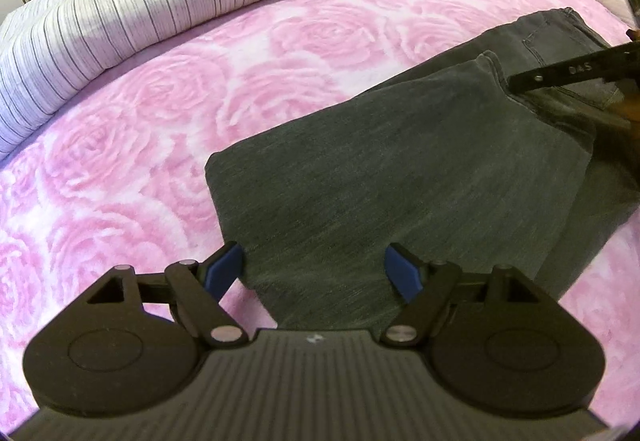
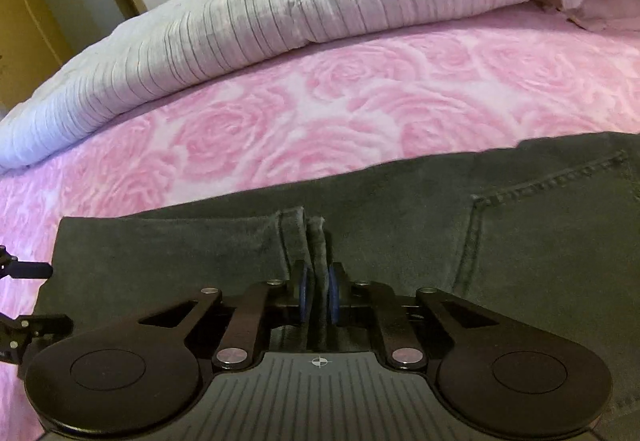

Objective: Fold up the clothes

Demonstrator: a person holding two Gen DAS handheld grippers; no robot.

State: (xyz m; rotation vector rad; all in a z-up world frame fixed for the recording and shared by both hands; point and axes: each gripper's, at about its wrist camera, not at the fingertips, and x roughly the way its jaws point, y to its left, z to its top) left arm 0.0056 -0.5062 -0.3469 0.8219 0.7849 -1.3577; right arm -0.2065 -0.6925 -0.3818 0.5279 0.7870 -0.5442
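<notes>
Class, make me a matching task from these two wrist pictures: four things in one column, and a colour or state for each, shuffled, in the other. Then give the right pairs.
Things
1. left gripper
2. right gripper
3. jeans
4. blanket

Descriptions
A. pink, with a rose pattern
B. jaws wide apart, holding nothing
C. dark grey, partly folded on the bed
D. jaws closed on the leg hems

Pairs: 1-B, 2-D, 3-C, 4-A
</notes>
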